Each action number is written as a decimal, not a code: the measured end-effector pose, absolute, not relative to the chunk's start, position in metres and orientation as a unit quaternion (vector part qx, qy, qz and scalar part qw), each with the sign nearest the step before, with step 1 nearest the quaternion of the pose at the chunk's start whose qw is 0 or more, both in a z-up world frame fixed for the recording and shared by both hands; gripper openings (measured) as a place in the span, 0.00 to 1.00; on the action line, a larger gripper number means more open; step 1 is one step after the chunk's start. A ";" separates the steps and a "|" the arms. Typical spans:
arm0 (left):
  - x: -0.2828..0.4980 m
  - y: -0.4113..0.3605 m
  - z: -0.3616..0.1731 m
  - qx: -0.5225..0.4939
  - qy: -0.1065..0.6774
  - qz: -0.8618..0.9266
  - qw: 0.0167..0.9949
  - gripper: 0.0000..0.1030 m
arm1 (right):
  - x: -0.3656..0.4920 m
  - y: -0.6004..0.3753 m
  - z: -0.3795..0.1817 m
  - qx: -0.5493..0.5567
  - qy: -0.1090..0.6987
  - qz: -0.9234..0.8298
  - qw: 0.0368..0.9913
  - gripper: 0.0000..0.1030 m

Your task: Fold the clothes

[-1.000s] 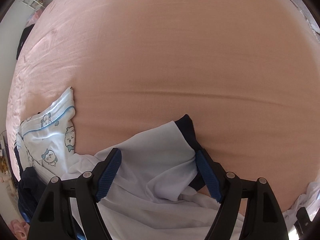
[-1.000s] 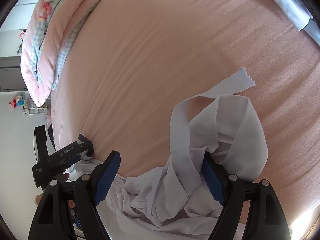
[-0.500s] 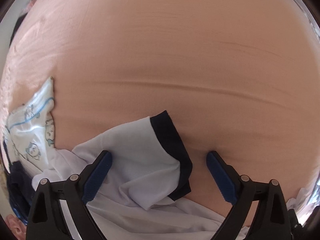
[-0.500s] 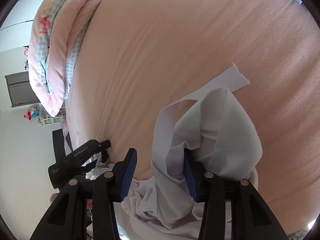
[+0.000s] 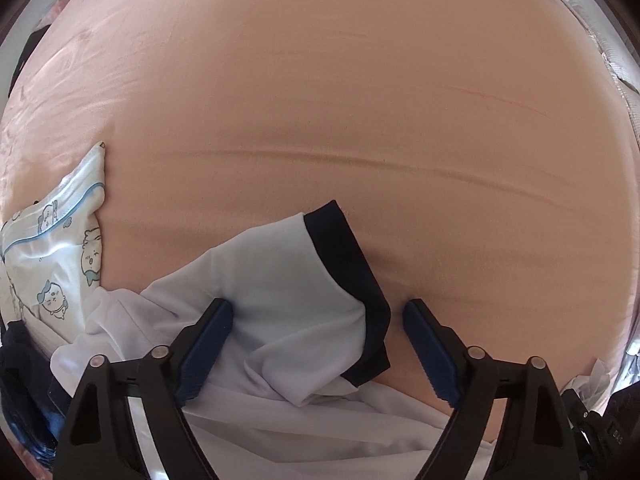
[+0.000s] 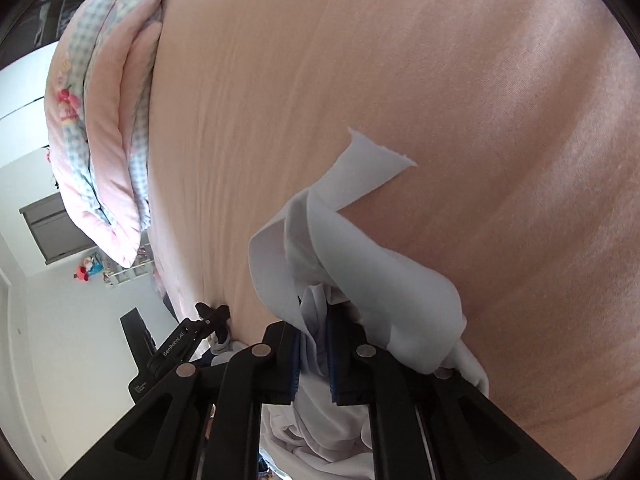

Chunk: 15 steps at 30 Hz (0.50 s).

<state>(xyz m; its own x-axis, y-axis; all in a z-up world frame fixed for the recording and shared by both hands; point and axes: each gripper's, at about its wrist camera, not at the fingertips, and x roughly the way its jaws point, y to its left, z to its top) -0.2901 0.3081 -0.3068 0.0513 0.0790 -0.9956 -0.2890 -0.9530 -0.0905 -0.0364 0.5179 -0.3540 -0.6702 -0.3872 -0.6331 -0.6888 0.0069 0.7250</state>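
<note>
1. Where the white garment point(image 5: 280, 300) runs under the left gripper point(image 5: 318, 320), its lower part is cut off by the frame edge, so its full shape cannot be told.
2. No container shows; the garment lies on a pink bed sheet point(image 5: 320, 100), its navy-cuffed sleeve point(image 5: 344, 264) pointing toward 12 o'clock.
3. Left gripper: jaws wide and closing, the sleeve between them, the left pad against the cloth, the right pad clear of the cuff.
4. Right gripper point(image 6: 314, 352): jaws pinched tight on white fabric, with one strip point(image 6: 360, 184) rising toward 1 o'clock.
5. Count: two grippers, one printed cloth point(image 5: 56, 240) at 9 o'clock, one folded pink quilt point(image 6: 104, 140) at 10 o'clock in the right view.
</note>
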 end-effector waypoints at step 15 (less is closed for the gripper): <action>-0.270 0.284 -0.285 -0.684 0.139 0.704 0.132 0.13 | -0.050 0.506 -0.323 -0.431 0.585 0.671 0.150 0.10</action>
